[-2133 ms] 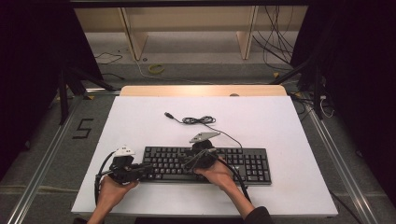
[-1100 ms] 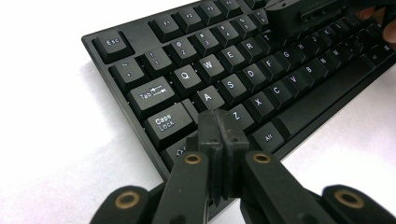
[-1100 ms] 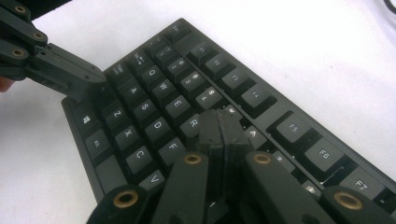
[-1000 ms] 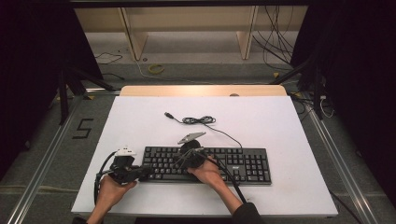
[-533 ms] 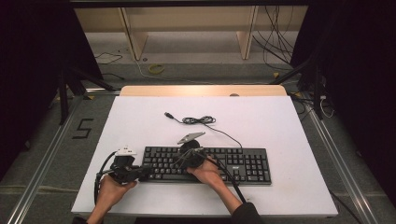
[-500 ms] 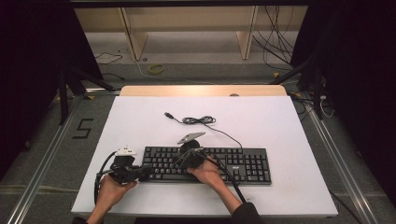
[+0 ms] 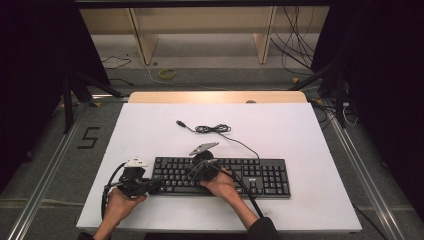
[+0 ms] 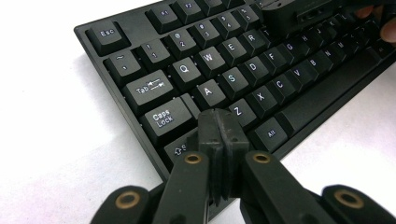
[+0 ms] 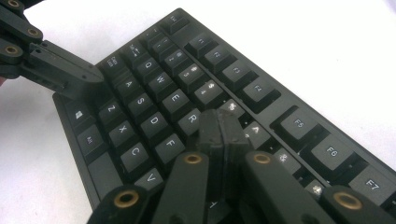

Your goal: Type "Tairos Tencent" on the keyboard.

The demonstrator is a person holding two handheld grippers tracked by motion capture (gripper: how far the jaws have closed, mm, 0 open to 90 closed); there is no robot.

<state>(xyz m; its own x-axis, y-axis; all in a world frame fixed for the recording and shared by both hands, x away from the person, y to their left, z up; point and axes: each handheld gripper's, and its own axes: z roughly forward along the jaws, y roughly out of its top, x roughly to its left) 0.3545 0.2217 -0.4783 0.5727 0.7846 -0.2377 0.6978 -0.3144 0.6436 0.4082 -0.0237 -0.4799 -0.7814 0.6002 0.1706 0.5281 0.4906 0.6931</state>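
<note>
High view far above table [image 7: 300,130], both claw views close, sharing keyboard's [image 7: 250,172] left keys.

The keyboard [image 8: 243,70] keys read Esc, Tab, Caps Lock, Alt; floor marking [image 7: 90,137] seemingly "5".

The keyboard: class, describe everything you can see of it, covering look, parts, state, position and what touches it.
The keyboard is black, apparently plastic, full-size with white-lettered keys and a number pad. It lies flat near the front of the white table, long side across. Its thin black cable runs back to a loose coil and a free plug. The left gripper, jaws shut, rests its tips at the left Shift key; the right gripper, also shut, sits on the keys by R and T.
</note>
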